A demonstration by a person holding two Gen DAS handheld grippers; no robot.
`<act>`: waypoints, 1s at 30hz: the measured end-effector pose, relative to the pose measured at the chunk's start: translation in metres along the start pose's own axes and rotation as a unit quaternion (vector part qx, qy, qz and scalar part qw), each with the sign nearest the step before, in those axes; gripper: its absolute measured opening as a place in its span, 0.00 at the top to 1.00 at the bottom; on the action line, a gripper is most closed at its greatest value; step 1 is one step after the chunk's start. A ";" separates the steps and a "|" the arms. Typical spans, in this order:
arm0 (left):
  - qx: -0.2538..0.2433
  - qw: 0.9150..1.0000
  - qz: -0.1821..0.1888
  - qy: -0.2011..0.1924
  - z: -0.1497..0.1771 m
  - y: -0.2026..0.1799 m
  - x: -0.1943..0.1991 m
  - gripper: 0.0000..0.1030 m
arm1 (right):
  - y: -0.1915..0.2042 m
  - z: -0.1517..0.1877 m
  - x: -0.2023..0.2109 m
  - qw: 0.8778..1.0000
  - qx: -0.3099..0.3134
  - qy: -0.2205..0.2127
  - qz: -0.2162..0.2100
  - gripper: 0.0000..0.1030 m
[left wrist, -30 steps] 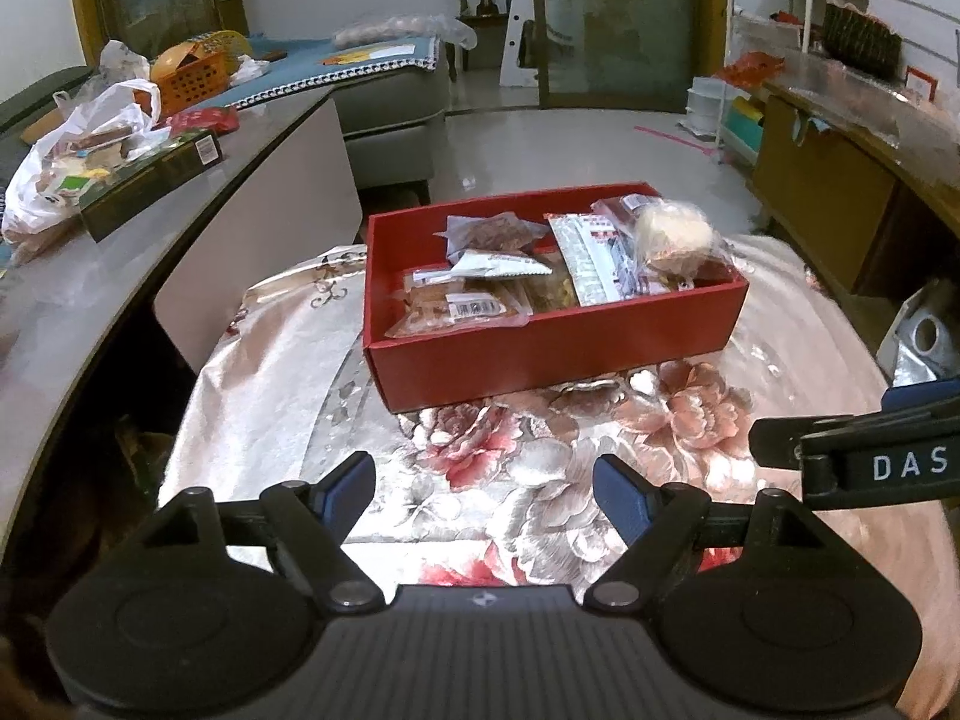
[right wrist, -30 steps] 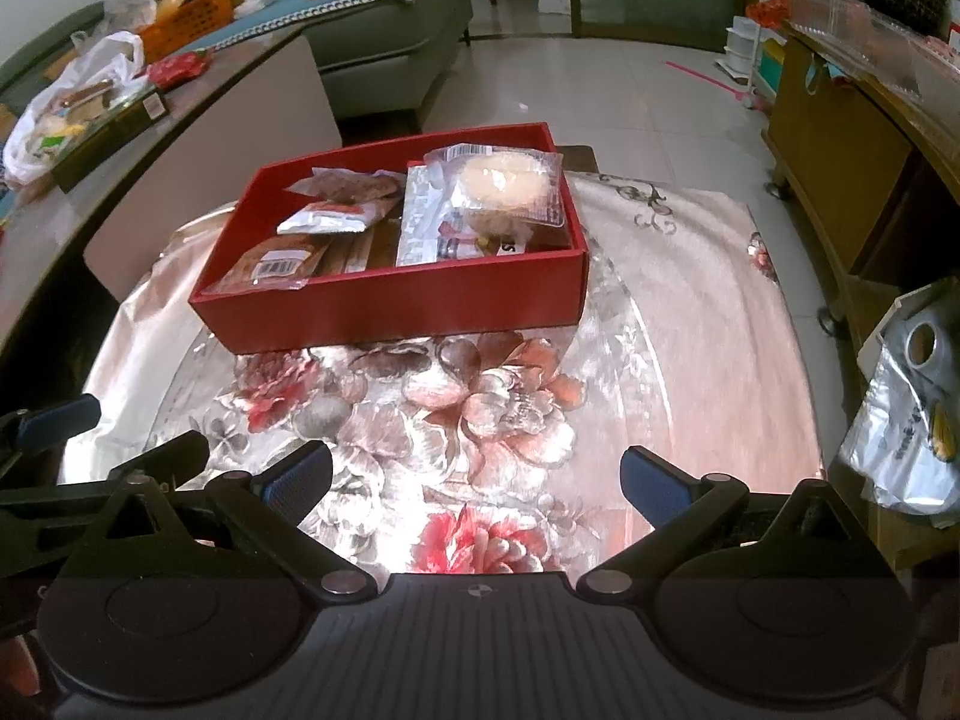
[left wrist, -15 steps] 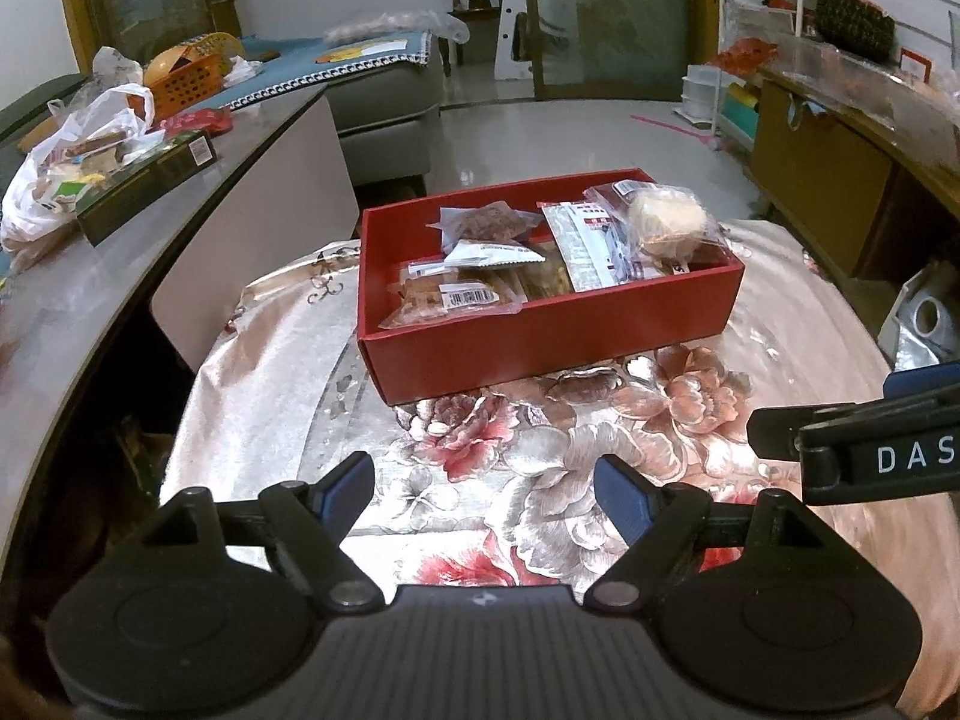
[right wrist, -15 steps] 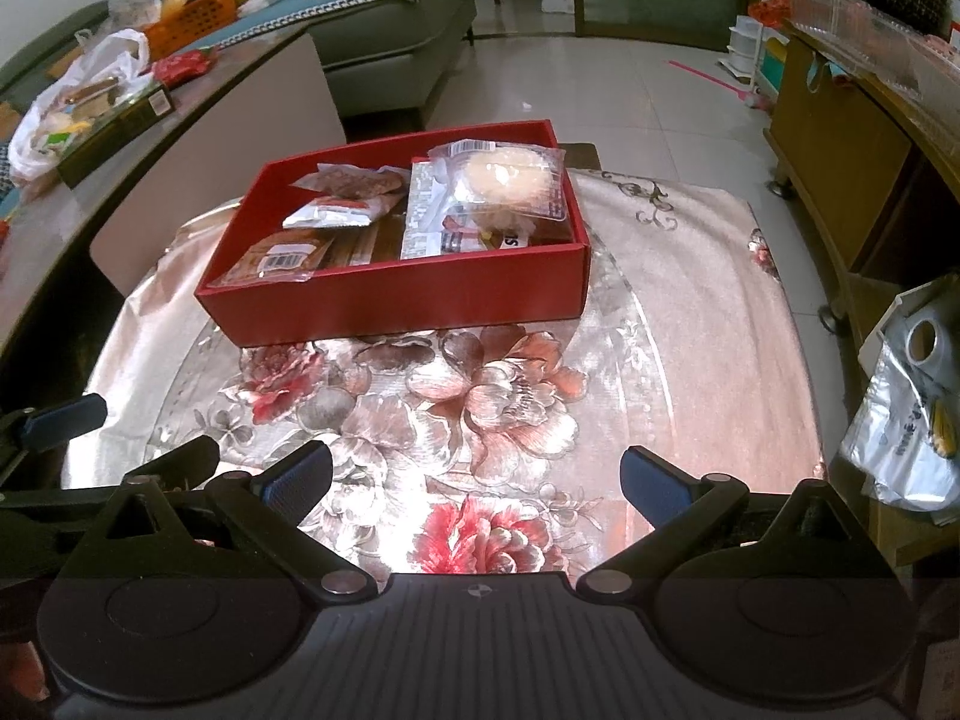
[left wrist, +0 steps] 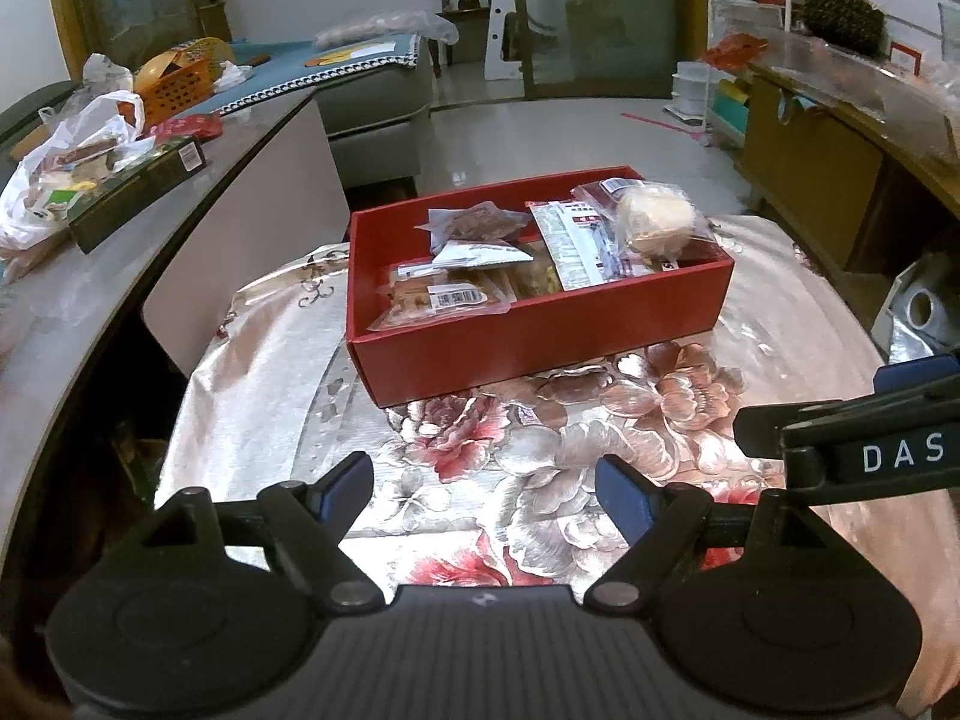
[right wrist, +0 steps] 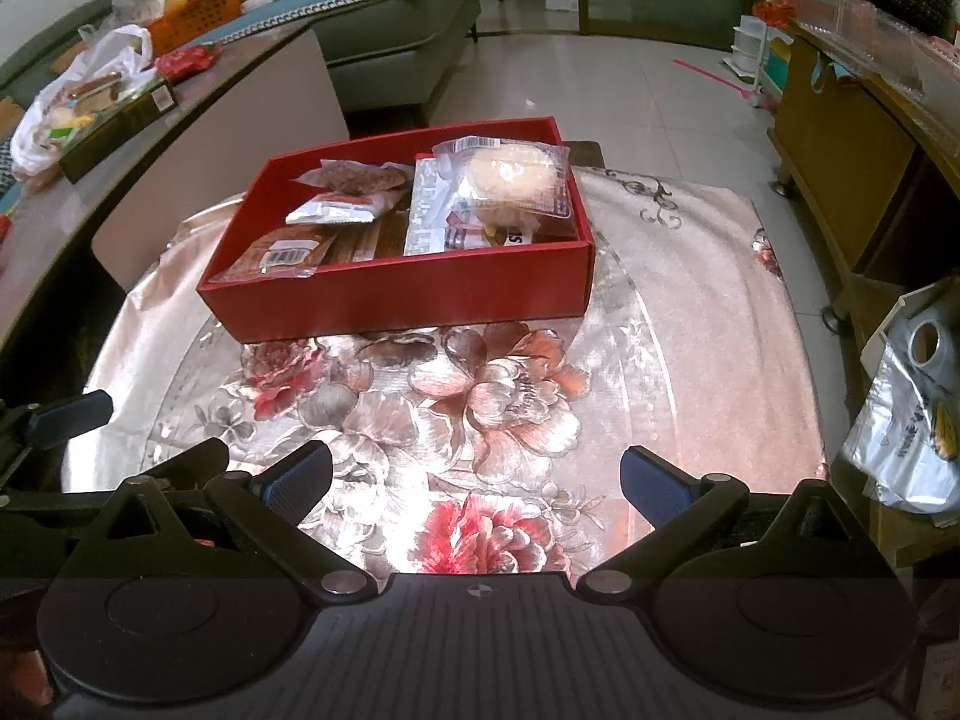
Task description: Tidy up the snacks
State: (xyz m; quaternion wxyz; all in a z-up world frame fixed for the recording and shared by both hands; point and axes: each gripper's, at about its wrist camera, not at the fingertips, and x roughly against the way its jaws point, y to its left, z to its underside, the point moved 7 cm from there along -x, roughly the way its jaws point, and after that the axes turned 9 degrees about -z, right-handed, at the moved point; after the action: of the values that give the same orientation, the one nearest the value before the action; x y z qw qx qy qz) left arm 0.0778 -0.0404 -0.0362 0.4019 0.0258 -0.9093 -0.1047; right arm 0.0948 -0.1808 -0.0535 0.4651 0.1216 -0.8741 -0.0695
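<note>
Left wrist view. Left gripper (left wrist: pixel 483 485): fingers spread, nothing between them, over the near edge of the floral tablecloth (left wrist: pixel 600 420). Red box (left wrist: pixel 540 342): on the cloth toward the table's far edge, holding wrapped snacks. Contents: round pale cake in clear wrap (left wrist: pixel 654 217) at the far right corner; barcoded brown snack pack (left wrist: pixel 444 300) at the near left; a small brown packet (left wrist: pixel 474 222) at the back. Right gripper's side (left wrist: pixel 852 450) enters at the right edge. Green box (left wrist: pixel 138 192) and white plastic bag (left wrist: pixel 54 180) on the counter at left.

Right wrist view. Right gripper (right wrist: pixel 474 483): fingers wide apart, empty, above the cloth's near edge. Red box (right wrist: pixel 408 294) ahead, well apart from both grippers. Silver bag (right wrist: pixel 906 438) beyond the table's right edge.
</note>
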 end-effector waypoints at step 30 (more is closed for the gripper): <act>0.018 1.000 -0.020 -0.007 -0.001 0.012 -0.002 0.19 | -0.010 0.000 0.000 1.000 -0.011 0.000 0.002 0.00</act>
State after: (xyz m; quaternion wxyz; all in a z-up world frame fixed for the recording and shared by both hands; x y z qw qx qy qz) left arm 0.0808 -0.0291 -0.0345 0.3931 0.0506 -0.9130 -0.0967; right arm 0.0962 -0.1908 -0.0560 0.4665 0.1146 -0.8736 -0.0777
